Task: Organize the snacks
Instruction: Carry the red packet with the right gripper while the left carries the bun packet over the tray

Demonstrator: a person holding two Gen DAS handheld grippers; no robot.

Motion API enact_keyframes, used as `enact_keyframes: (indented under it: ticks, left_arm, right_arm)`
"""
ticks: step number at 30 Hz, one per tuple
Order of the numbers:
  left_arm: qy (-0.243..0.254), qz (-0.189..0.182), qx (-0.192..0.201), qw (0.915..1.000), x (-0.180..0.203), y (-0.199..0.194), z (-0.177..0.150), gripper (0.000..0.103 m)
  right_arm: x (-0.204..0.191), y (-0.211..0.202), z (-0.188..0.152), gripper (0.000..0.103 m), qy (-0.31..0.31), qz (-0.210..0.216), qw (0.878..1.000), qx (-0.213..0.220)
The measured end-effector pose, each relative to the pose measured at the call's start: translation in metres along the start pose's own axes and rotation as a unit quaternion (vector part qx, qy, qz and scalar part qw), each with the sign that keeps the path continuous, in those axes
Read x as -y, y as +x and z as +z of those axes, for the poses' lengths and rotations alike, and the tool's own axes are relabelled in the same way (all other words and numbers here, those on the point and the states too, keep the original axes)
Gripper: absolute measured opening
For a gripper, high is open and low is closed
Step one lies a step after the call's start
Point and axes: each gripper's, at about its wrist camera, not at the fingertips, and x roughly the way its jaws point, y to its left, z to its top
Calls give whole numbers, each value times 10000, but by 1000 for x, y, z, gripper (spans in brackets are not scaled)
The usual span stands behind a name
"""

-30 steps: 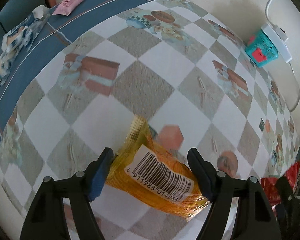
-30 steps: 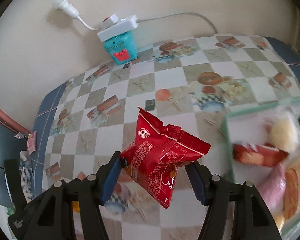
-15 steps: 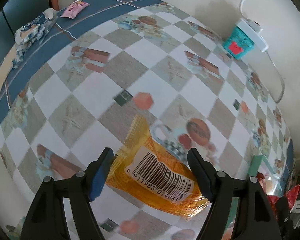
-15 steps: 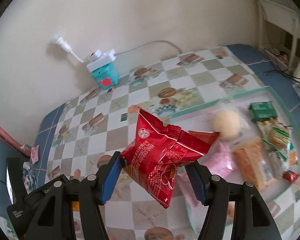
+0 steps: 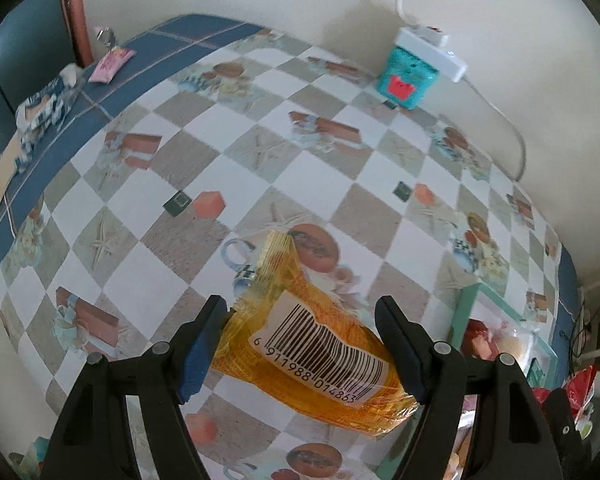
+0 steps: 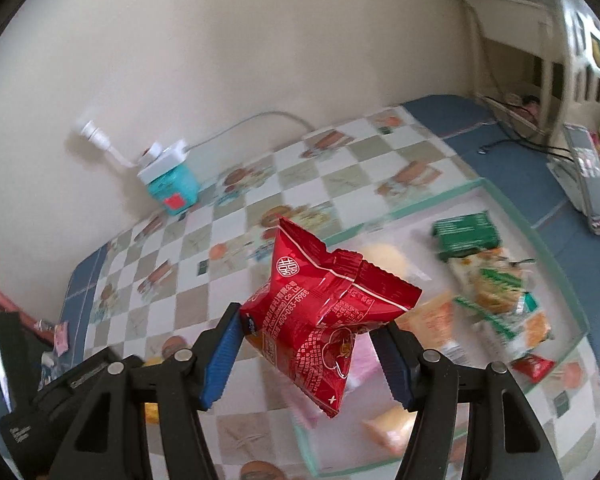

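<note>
While I carried a snack in each hand above the bench (image 5: 340, 184), my left gripper (image 5: 300, 344) was clamped on an orange-yellow packet (image 5: 300, 360), its blue pads pressing both sides. That packet's white barcode label faced the camera, and its crimped end pointed toward twelve o'clock over the checked, picture-printed cloth. At one o'clock in the left wrist view a teal box (image 5: 406, 80) stood against the wall with a white power strip (image 5: 432, 50) lying on top of it. At ten o'clock, on the cloth's blue border, lay a small pink sachet (image 5: 112, 64). Down at four o'clock I could see a corner of the green-rimmed tray (image 5: 470, 300) with snacks inside, too blurred to name.

My right gripper (image 6: 312, 352) was closed on a red snack bag (image 6: 324, 320), puffed and crumpled, held clear of the bench with white print across its face. Beyond it, from two to five o'clock in the right wrist view, lay the tray (image 6: 420, 204). Inside it a dark green packet (image 6: 466, 236) sat at two o'clock, a green and orange packet (image 6: 500, 300) just below at three o'clock, a small red sachet (image 6: 534, 366) at four o'clock, and a pale round bun (image 6: 384, 256) just behind the red bag. A pink packet (image 6: 362, 364) showed below the bag, partly hidden. The teal box (image 6: 172, 188) stood at ten o'clock by the wall.
</note>
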Motion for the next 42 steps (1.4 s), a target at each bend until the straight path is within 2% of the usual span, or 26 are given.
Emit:
enact_keyframes:
  ticks: [7, 14, 22, 31, 42]
  left_arm:
    - [244, -104, 175, 9995, 21, -15, -13, 77]
    - [692, -270, 264, 9969, 57, -23, -32, 78]
    - [1592, -670, 198, 9848, 119, -30, -70, 78]
    - [2344, -773, 68, 9690, 165, -21, -102, 78]
    - [2632, -660, 92, 9624, 181, -6, -107, 78]
  right_arm:
    - [65, -19, 9, 67, 608, -404, 9971, 201]
    - [106, -34, 14, 67, 980, -612, 9926, 365]
    - [139, -41, 16, 67, 1256, -779, 9882, 397]
    - [145, -33, 16, 68, 1081, -894, 9897, 269]
    - [140, -12, 14, 68, 958, -830, 9919, 1]
